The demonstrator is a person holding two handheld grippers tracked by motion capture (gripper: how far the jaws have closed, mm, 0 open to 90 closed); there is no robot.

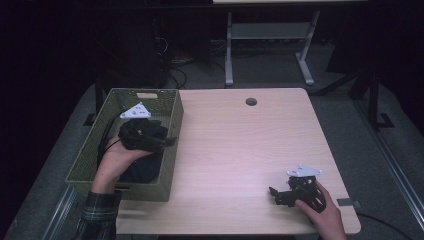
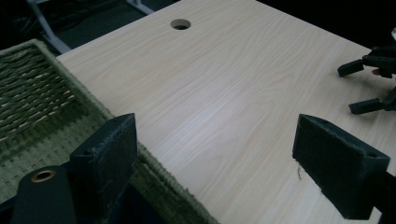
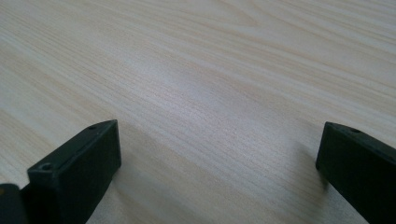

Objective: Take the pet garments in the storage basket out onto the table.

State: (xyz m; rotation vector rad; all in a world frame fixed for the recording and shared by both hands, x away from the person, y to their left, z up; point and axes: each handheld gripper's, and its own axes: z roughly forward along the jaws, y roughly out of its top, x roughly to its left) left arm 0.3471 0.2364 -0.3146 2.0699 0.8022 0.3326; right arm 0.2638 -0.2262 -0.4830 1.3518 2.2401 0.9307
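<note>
Wooden table (image 1: 240, 150) bears green woven basket (image 1: 170, 145).

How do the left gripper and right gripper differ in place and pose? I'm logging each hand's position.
The left gripper hangs above the green basket, at its table-side rim; the right gripper sits low over the bare table near its front right corner. Left points right, right points left. Both have their jaws open, holding nothing.

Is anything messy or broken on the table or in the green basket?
Nothing stands out. The green woven basket sits upright at the left edge of the light wooden table, with something dark inside, too dim to identify. The left gripper hangs open over the basket rim; the right gripper rests open near the table's front.
</note>
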